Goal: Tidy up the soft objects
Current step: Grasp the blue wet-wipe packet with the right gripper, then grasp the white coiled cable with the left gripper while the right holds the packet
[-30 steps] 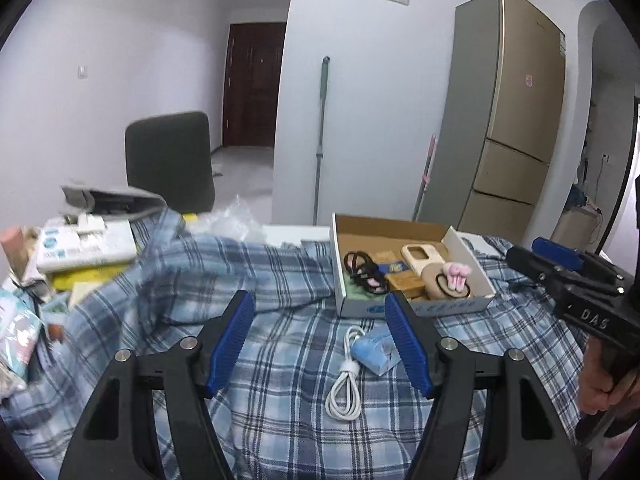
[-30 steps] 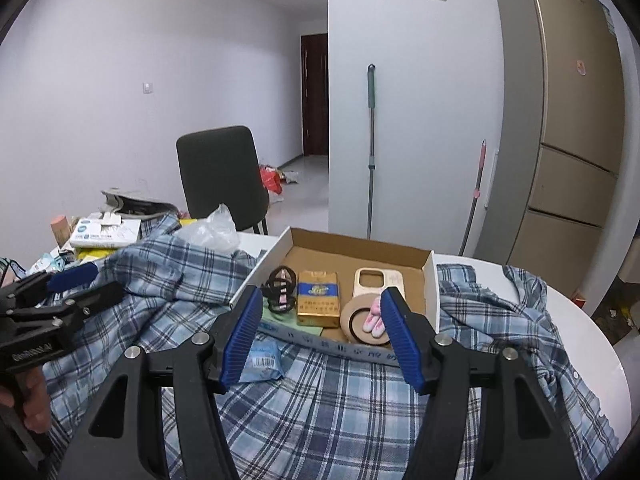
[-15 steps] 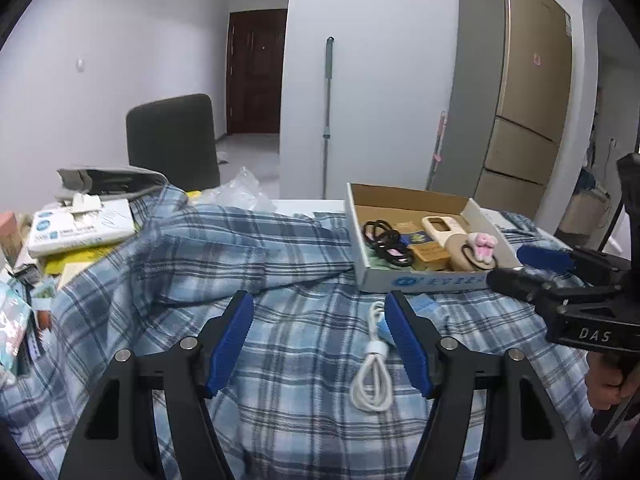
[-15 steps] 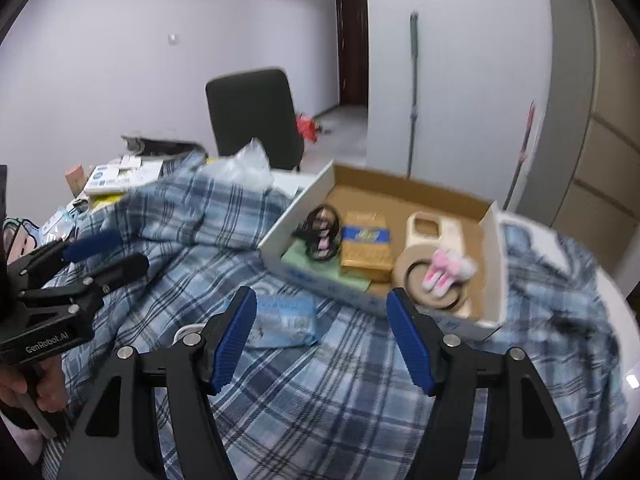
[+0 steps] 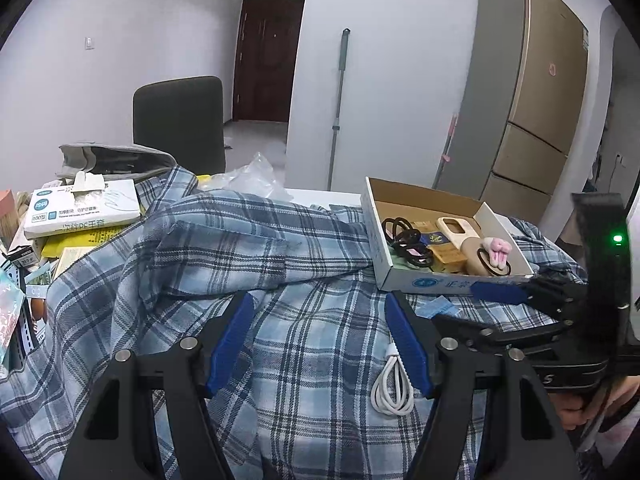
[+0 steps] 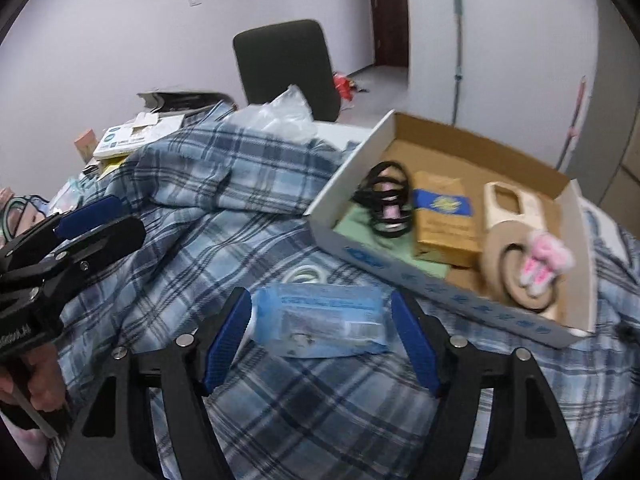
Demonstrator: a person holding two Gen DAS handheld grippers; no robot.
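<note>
A blue plaid shirt (image 5: 248, 256) lies spread over the table; it also shows in the right wrist view (image 6: 192, 200). A light blue soft packet (image 6: 320, 320) lies on the shirt, between the open fingers of my right gripper (image 6: 320, 340), which is just above it. Only a corner of the packet (image 5: 436, 306) shows in the left wrist view. My left gripper (image 5: 320, 344) is open and empty over the shirt, left of a coiled white cable (image 5: 392, 388). The right gripper also shows at the right of the left view (image 5: 500, 300).
An open cardboard box (image 6: 424, 276) with hair ties, a gold pack, a phone case and a tape roll sits on the shirt. Tissue box (image 5: 84, 208), papers and clutter fill the table's left. A dark chair (image 5: 180, 124) stands behind.
My right gripper has come down and forward until the blue packet sits between its fingers. My left gripper shifted slightly left; the right gripper now shows closer in its view.
</note>
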